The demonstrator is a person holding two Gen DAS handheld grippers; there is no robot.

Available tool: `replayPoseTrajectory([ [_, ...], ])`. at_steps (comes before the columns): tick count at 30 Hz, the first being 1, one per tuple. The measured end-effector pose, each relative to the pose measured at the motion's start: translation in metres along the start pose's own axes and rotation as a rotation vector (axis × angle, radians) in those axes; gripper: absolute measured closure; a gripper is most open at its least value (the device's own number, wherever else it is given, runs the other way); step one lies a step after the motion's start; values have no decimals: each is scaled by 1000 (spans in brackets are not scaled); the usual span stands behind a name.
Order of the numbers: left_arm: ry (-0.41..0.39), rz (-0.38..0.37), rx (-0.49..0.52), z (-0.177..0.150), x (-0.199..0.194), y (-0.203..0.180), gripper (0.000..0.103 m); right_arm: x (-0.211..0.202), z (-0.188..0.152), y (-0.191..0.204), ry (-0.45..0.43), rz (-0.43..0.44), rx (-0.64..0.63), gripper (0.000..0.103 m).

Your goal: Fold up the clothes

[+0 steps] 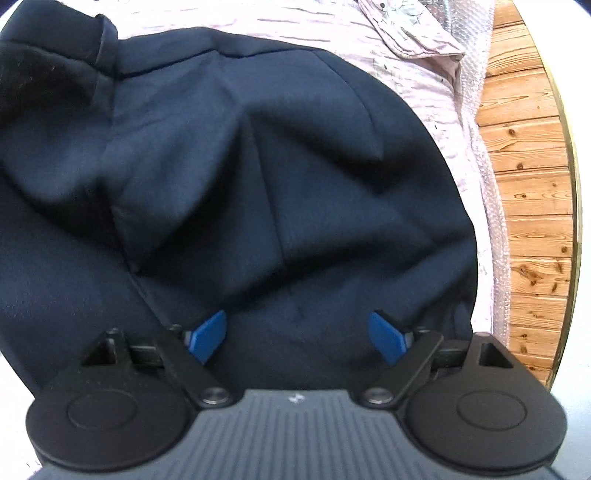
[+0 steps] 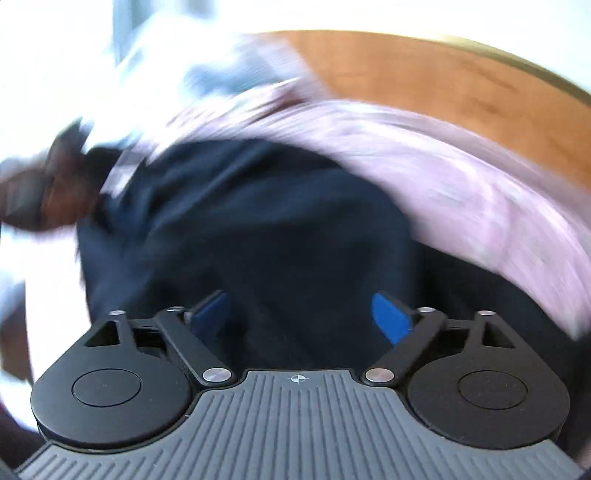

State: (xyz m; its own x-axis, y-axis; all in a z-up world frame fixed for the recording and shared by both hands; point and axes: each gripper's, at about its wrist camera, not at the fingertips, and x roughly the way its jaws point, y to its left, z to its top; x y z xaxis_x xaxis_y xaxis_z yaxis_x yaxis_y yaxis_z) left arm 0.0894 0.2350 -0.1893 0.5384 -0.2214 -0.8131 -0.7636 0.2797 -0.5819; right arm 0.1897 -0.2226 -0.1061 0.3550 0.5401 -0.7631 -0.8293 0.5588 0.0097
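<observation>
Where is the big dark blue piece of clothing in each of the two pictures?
Left wrist view: the dark blue garment fills the left and middle, above the open left gripper.
Right wrist view: blurred, it sits in the middle and lower part, above the open right gripper.
Shared landmark: the pink bedspread lies under it, showing above and to its right in both.

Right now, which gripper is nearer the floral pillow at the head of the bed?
Cannot tell. The floral pillow lies far beyond the left gripper. The right gripper hovers over the navy garment; its blurred view shows no pillow.
</observation>
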Motion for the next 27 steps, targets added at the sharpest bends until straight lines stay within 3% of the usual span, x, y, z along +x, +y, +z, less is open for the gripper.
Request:
replayPoseTrajectory([
  [1, -5, 2, 10, 1, -1, -1, 16, 22, 5, 11, 46, 16, -67, 17],
  [2, -8, 2, 16, 3, -3, 0, 16, 42, 8, 19, 99, 40, -116, 37],
  [3, -11, 1, 21, 5, -5, 1, 16, 55, 11, 21, 154, 54, -139, 94],
  [5, -22, -10, 28, 8, -14, 5, 16, 61, 18, 25, 208, 44, -175, 103],
  [9, -24, -33, 42, 12, -25, 16, 16, -38, 34, 63, 39, 34, -241, 103],
  [11, -12, -41, 41, 13, -21, 16, 16, -56, 20, 81, 53, 26, -246, 103],
  [14, 27, -5, 110, 14, -8, 2, 18, -43, -6, 86, 116, -11, -231, 103],
  [16, 54, 21, 159, 15, 1, -8, 61, -35, -12, 86, 123, -37, -203, 103],
  [17, 67, 33, 183, 15, 5, -13, 100, -31, -14, 86, 121, -50, -186, 103],
  [19, 54, -1, 200, 16, -4, -16, 102, -27, -15, 84, 111, -72, -141, 103],
  [22, -56, -155, 185, 9, -62, 13, 103, -39, -15, 75, 67, -91, -20, 102],
  [23, -92, -204, 169, 6, -83, 27, 102, -45, -18, 71, 46, -97, 35, 91],
  [24, -90, -202, 151, 5, -84, 40, 102, -51, -22, 65, 28, -106, 95, 66],
  [25, -83, -194, 134, 3, -84, 53, 102, -57, -30, 57, 22, -108, 173, 54],
  [26, -77, -185, 116, 2, -83, 67, 102, -60, -39, 49, 25, -103, 256, 46],
  [27, -70, -177, 98, 0, -82, 80, 101, -63, -51, 39, 32, -103, 348, 46],
])
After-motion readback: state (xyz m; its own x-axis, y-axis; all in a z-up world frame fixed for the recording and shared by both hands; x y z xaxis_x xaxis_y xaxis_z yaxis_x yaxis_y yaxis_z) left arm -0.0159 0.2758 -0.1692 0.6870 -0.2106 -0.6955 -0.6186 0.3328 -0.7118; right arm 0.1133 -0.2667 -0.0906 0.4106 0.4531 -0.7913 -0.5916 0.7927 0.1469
